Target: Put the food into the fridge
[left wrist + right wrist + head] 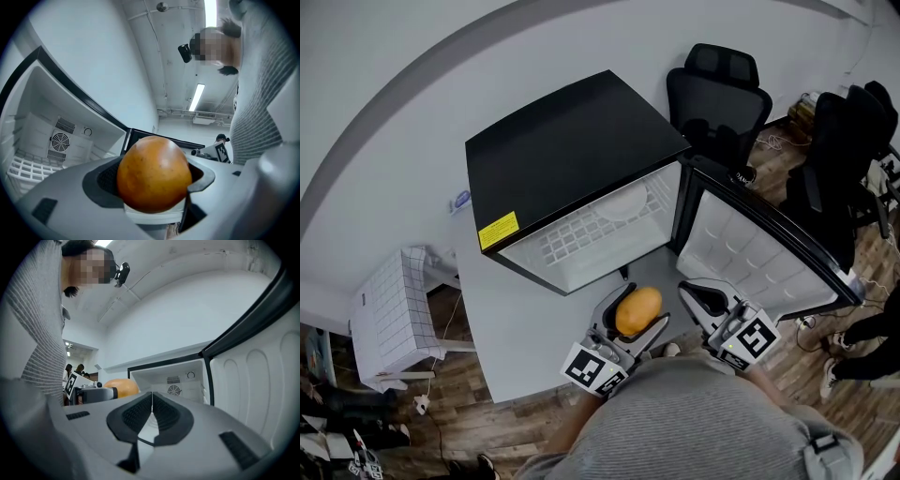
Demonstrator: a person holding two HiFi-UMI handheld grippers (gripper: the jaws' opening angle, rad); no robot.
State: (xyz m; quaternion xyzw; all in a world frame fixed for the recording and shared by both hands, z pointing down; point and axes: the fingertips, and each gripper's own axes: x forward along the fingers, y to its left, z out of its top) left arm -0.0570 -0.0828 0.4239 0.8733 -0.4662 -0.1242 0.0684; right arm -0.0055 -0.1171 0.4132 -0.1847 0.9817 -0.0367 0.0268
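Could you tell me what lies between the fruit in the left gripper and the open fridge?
Nothing: the head view shows only a bare strip of grey surface between the fruit and the fridge.

Left tongs (634,317) clamp an orange fruit (639,307); right tongs (701,292) pressed together beside them.

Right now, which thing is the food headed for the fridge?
Find the black mini fridge with its door open. Just before it, the left gripper clamps a round orange fruit. It is the only orange thing there; the right gripper beside it is shut on nothing.
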